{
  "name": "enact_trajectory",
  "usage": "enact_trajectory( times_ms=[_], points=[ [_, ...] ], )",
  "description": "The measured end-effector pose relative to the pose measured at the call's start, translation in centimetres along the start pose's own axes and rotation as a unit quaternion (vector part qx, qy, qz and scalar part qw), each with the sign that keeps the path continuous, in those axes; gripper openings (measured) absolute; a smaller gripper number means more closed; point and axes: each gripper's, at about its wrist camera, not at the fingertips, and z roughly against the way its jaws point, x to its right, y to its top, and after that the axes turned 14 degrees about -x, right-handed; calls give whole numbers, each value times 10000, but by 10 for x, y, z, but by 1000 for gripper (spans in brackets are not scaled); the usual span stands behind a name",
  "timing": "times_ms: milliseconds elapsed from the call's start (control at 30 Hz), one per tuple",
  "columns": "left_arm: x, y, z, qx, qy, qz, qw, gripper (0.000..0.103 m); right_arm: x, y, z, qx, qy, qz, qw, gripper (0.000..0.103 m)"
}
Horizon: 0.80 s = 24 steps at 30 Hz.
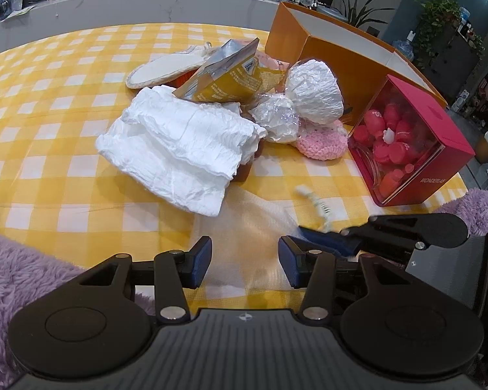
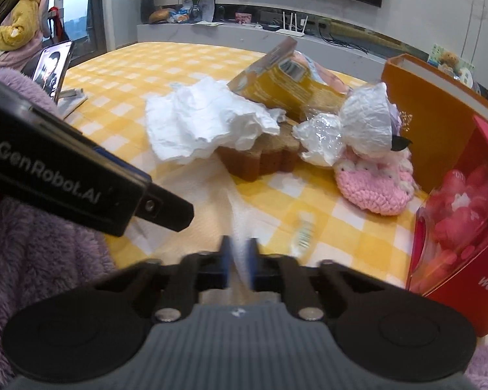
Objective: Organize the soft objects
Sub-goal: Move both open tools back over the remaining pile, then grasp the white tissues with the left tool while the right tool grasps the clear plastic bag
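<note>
A thin pale mesh cloth (image 1: 253,227) lies on the yellow checked tablecloth (image 1: 48,97) near the front edge. My left gripper (image 1: 244,256) is open, its jaws on either side of the cloth's near part. My right gripper (image 2: 238,265) is shut on the same cloth (image 2: 240,214), blurred by motion; it also shows in the left wrist view (image 1: 328,237). Behind lie a crumpled white paper towel (image 1: 182,146), a yellow foil bag (image 1: 231,74), white plastic wrap bundles (image 1: 312,94), a pink crochet piece (image 1: 322,144), a white pad (image 1: 166,68) and a brown sponge (image 2: 260,159).
An orange box (image 1: 325,45) stands open at the back right. A red box (image 1: 413,143) with red items stands at the right. Purple fluffy fabric (image 1: 19,276) borders the near edge. A phone on a stand (image 2: 53,68) is at the left in the right wrist view.
</note>
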Motion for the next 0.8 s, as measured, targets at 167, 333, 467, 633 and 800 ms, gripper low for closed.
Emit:
enact_trajectory(
  times_ms=[167, 333, 467, 633, 800],
  points=[
    [0, -2, 4, 150, -51, 30, 9999, 55, 5, -1, 9, 135, -218, -184, 9995, 0],
    [1, -5, 20, 764, 136, 152, 9969, 66, 29, -2, 20, 350, -671, -944, 9927, 0],
    [8, 5, 23, 983, 526, -11, 9938, 81, 42, 7, 24, 594, -662, -1291, 9876, 0],
    [21, 26, 6, 783, 1135, -436, 9895, 80, 46, 22, 16, 690, -780, -1245, 9867, 0],
    [33, 42, -12, 809, 1451, -875, 9822, 80, 53, 24, 1, 396, -661, -1418, 9869, 1]
  ],
)
